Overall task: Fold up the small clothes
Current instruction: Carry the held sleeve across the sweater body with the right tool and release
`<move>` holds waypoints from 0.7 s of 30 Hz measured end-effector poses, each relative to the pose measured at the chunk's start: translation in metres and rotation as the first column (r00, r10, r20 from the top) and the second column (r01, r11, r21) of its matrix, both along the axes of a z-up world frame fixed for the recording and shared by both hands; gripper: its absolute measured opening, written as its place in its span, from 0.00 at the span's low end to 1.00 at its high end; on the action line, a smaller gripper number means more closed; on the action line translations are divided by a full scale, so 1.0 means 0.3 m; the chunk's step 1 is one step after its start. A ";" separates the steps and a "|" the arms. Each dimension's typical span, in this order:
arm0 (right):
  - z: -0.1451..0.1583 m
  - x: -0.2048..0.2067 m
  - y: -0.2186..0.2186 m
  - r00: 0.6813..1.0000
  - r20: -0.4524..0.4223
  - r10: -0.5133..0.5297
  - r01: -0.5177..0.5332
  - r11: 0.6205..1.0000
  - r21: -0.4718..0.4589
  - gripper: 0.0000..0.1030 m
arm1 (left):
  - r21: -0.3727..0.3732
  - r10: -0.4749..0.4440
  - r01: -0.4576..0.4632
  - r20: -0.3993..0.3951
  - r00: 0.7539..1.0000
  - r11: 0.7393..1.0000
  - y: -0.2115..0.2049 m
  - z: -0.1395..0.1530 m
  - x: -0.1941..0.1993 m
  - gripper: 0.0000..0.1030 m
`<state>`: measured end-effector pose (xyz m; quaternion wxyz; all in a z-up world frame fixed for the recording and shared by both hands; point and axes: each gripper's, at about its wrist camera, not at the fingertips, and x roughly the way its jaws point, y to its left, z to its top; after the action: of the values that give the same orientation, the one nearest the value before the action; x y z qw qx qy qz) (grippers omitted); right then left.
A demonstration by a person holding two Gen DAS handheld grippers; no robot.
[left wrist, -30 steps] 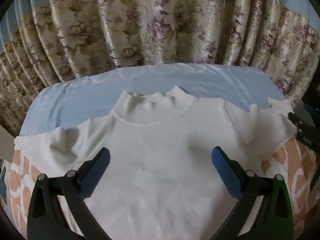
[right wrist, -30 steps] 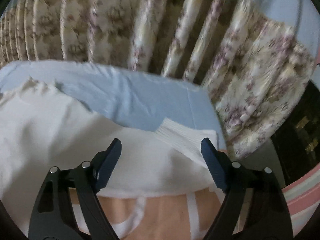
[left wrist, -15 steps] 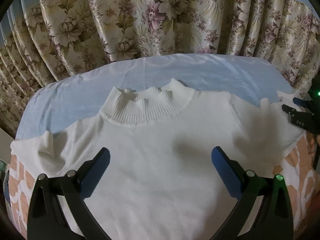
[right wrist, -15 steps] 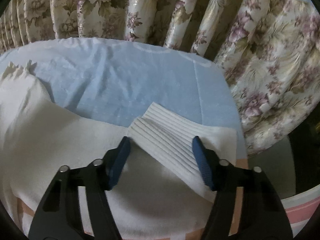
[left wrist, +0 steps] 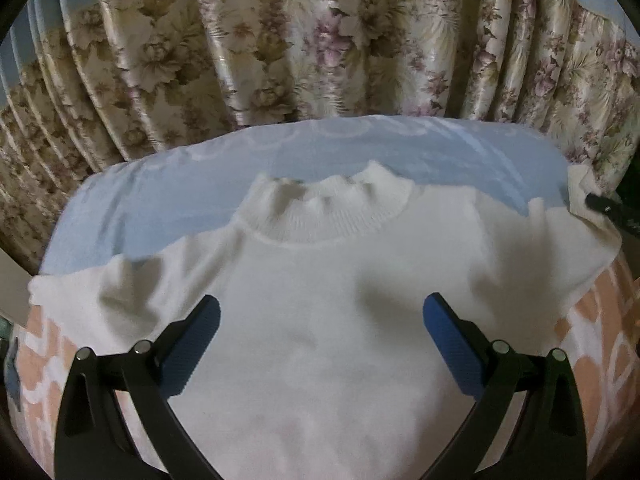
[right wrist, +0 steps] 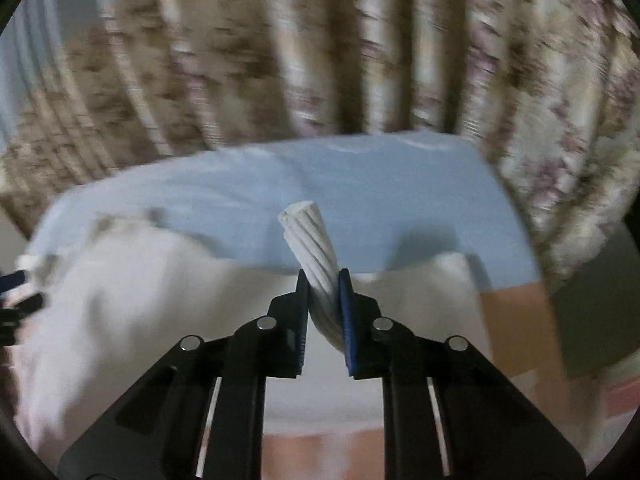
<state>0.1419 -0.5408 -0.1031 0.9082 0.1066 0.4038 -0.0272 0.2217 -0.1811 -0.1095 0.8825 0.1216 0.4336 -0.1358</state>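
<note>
A small white knit sweater (left wrist: 320,280) lies flat, front up, with its ribbed collar (left wrist: 320,212) toward the curtain. My left gripper (left wrist: 320,312) hangs open above the chest, nothing between its blue pads. At the sweater's right sleeve, my right gripper (right wrist: 322,280) has its jaws closing on the ribbed cuff (right wrist: 308,236); the pads pinch it and it sticks up bunched between them. The sweater body (right wrist: 140,300) spreads to the left of that grip. The right gripper's tip (left wrist: 612,212) shows at the far right of the left wrist view.
The sweater rests on a light blue sheet (left wrist: 160,200) over an orange and white patterned cover (left wrist: 600,340). A floral curtain (left wrist: 320,40) hangs close behind. The surface drops off at its right edge (right wrist: 540,280). The right wrist view is blurred by motion.
The right jaws went from wide apart around the sleeve cuff to pinched on it, and the cuff now stands bunched. The right view swung. The left gripper stayed open over the chest.
</note>
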 end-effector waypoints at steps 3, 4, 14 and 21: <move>0.046 0.008 0.204 0.995 0.048 0.083 -0.086 0.994 0.074 0.15 | 0.087 0.065 -0.065 0.004 0.998 0.994 0.100 0.011 0.002 0.99; 0.053 0.020 0.285 0.992 0.063 0.110 -0.116 0.988 0.099 0.15 | 0.088 0.086 -0.087 0.012 0.996 0.992 0.134 0.018 0.000 0.99; -0.019 0.204 0.858 0.960 0.025 0.278 -0.277 0.940 0.200 0.15 | 0.042 0.172 -0.175 0.060 0.983 0.984 0.487 0.144 -0.037 0.99; -0.025 0.128 0.937 0.935 -0.028 0.354 -0.345 0.925 0.161 0.40 | 0.035 0.211 -0.211 0.005 0.977 0.977 0.542 0.100 -0.018 0.99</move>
<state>0.1802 -0.2596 -0.1105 0.8757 0.1017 0.4428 0.1634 0.2164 -0.0184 -0.0795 0.8899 0.0904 0.4459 -0.0334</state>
